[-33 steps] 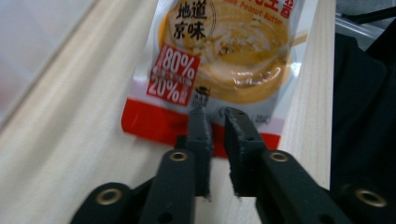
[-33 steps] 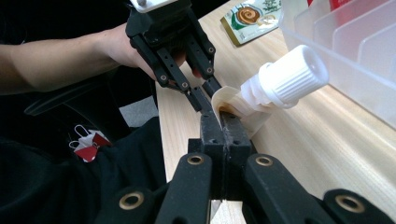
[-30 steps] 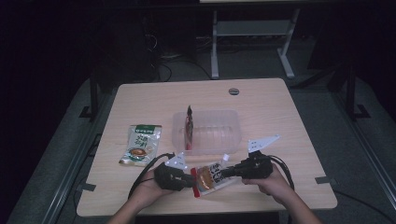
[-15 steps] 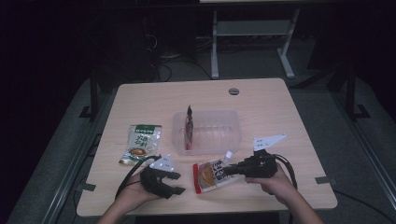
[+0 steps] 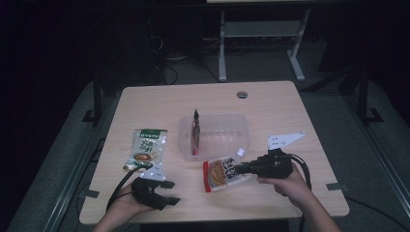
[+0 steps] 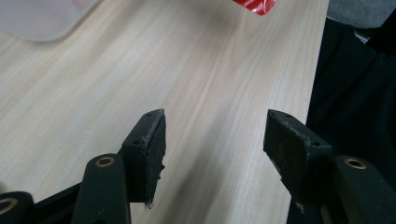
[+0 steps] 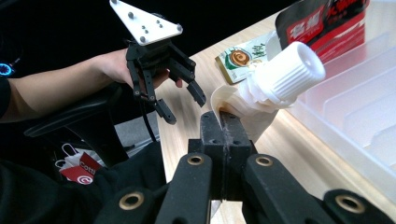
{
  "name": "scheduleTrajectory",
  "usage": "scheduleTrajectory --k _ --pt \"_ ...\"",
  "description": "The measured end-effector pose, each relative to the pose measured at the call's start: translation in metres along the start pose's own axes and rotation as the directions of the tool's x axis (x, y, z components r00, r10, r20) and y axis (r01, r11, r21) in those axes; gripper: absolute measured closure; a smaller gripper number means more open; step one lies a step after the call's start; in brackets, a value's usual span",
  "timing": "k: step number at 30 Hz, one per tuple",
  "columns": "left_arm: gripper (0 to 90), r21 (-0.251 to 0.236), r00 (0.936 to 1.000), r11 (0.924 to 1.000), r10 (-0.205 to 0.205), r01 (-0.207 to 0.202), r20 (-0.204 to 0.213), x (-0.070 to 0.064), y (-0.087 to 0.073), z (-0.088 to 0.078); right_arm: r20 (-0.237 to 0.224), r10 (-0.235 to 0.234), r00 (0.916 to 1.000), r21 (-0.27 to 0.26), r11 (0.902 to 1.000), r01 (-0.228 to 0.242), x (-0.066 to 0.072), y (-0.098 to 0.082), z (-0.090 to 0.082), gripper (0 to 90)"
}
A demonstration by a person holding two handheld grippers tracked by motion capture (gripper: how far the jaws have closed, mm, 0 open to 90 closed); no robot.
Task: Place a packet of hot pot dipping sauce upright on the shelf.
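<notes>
Looking down from the high view, I hold the spouted pouch (image 5: 225,173) by its top edge in my right gripper (image 5: 243,167), which is clamped tight on it just in front of the clear bin (image 5: 214,136), likely so I can carry it in beside the red packet (image 5: 195,130) standing on edge at the bin's left end. My left gripper (image 5: 170,192) has just been opening and hangs over the table's (image 5: 270,104) near edge with nothing between its jaws, well clear of the pouch; a green packet (image 5: 146,148) lies flat to the left of the bin. From the left gripper view, my jaws stand apart over bare wood, and a red corner of the pouch (image 6: 254,4) peeks in at the top. From the right gripper view, my jaws press together on the pouch's pale seam right beside its white ribbed cap (image 7: 287,73), a stiff place to pinch. The pouch is glossy, red-edged, printed with food, and sags a little below the grip.
</notes>
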State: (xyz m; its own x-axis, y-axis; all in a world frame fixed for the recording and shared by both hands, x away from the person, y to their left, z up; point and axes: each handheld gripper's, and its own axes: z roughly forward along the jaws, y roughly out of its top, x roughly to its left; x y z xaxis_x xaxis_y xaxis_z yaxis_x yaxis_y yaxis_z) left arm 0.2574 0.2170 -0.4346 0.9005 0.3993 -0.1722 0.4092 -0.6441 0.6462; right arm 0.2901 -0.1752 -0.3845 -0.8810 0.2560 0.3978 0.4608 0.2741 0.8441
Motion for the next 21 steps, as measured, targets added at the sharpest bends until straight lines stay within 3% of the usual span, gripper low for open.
scheduleTrajectory --k 3,11,21 --pt "38.8 0.003 0.9999 0.9999 -0.014 0.014 0.003 0.001 -0.001 0.001 0.027 -0.004 0.9996 -0.006 1.0000 0.004 0.000 0.007 -0.005 89.9" --pt "38.9 0.015 1.0000 0.9999 -0.007 0.007 0.002 0.004 -0.002 0.001 0.110 -0.018 0.9938 -0.021 0.9996 0.021 -0.004 0.030 -0.016 89.9" --pt "40.7 0.022 0.9999 0.9997 0.000 -0.001 0.011 0.006 -0.003 0.003 0.196 0.001 0.9806 -0.032 0.9995 0.005 -0.021 0.053 -0.018 89.9"
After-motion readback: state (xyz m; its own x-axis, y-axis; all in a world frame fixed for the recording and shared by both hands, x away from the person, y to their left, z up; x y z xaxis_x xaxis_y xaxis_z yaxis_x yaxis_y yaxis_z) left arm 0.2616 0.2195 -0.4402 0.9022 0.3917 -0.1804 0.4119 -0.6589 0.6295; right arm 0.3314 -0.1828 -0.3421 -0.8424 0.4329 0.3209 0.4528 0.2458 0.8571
